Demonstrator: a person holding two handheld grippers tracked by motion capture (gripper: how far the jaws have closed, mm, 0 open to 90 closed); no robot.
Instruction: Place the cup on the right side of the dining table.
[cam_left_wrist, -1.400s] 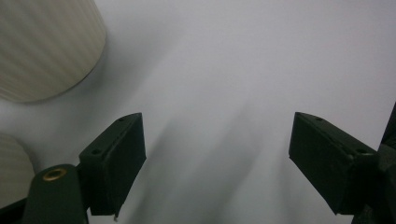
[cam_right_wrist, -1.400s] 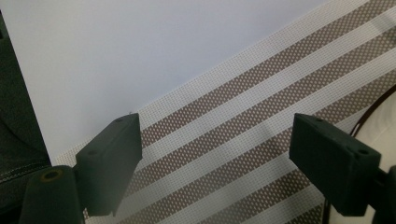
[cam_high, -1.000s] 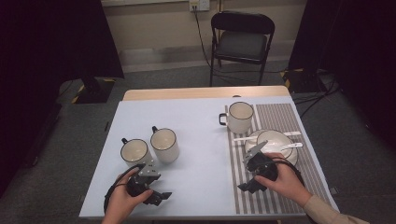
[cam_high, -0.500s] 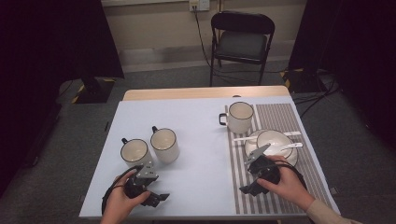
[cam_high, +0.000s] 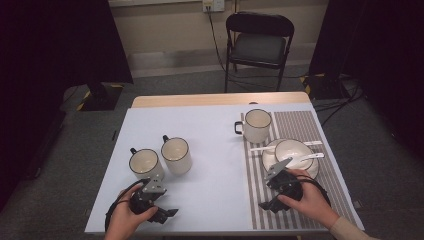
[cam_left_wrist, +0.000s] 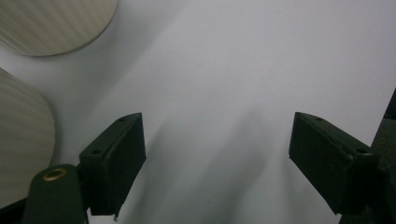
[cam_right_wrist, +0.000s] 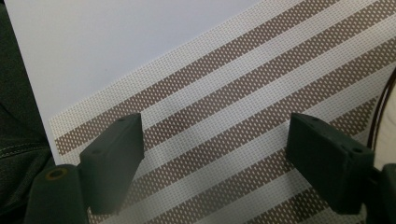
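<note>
Two cream mugs with dark rims stand side by side on the white table (cam_high: 210, 150): one (cam_high: 144, 162) nearer the left, one (cam_high: 176, 155) beside it. My left gripper (cam_high: 167, 213) rests low near the front edge just in front of them, open with nothing between its jaws (cam_left_wrist: 217, 163); the mugs' walls (cam_left_wrist: 56, 23) show at its upper left. A third mug (cam_high: 256, 125) stands on the striped placemat (cam_high: 300, 122). A bowl (cam_high: 292, 150) sits on a plate with white spoons (cam_high: 310, 156). My right gripper (cam_high: 266, 205) lies open over the placemat's (cam_right_wrist: 233, 93) front left corner, empty (cam_right_wrist: 215, 163).
A black folding chair (cam_high: 260, 45) stands behind the table. A bare wooden strip (cam_high: 220, 99) runs along the table's far edge. Dark curtains hang at both sides, and cables lie on the floor at the right.
</note>
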